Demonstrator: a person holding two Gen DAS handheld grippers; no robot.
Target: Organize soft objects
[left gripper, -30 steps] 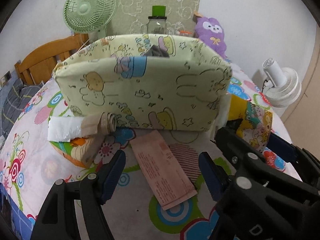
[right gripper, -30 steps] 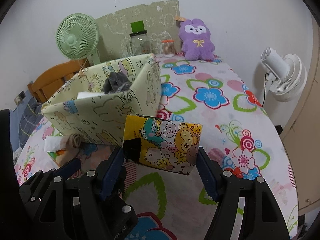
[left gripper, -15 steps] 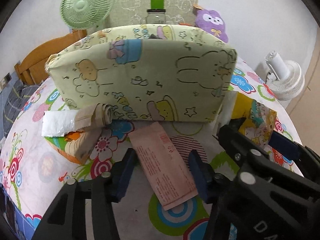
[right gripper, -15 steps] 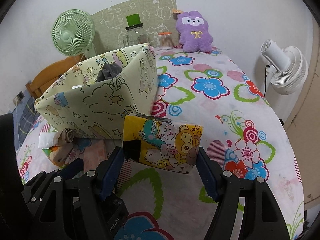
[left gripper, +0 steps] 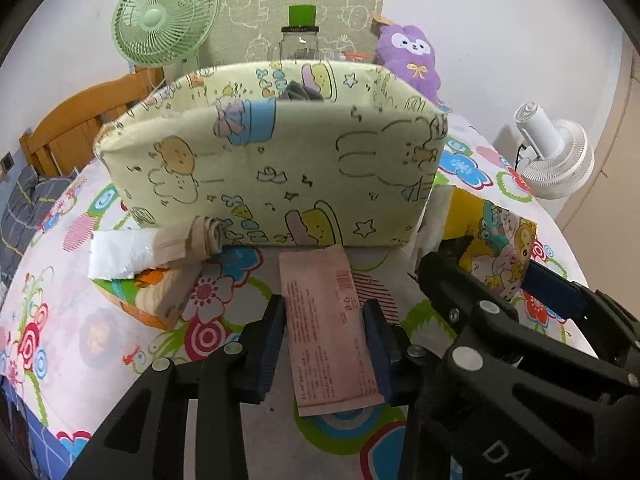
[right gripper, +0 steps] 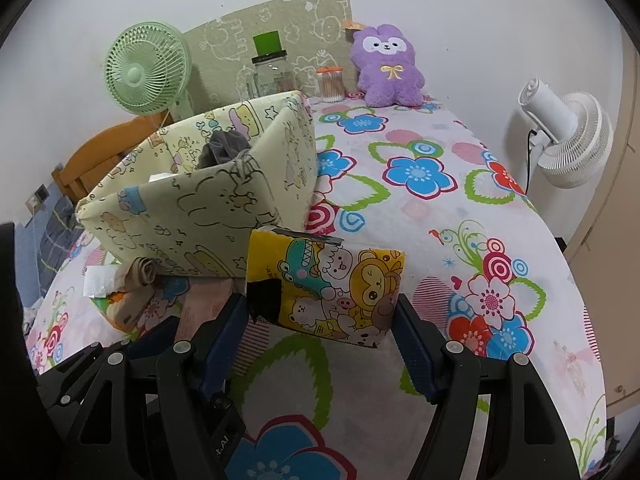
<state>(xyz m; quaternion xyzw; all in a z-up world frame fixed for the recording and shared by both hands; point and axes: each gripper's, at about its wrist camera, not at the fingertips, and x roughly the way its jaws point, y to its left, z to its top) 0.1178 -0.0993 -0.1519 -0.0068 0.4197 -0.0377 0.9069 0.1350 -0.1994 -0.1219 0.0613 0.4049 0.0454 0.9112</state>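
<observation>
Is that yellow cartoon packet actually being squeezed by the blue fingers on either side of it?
Touching. In the right wrist view, the right gripper has a blue finger against each end of the yellow cartoon packet, with no gap on either side.

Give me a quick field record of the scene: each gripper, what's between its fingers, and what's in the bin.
left gripper: jaws closing, pink packet between them, flat on the bed
right gripper: clamped on yellow cartoon pack, lifted off the bed
bin: upright behind both, grey cloth inside
beside bin: rolled beige item on an orange pack
</observation>
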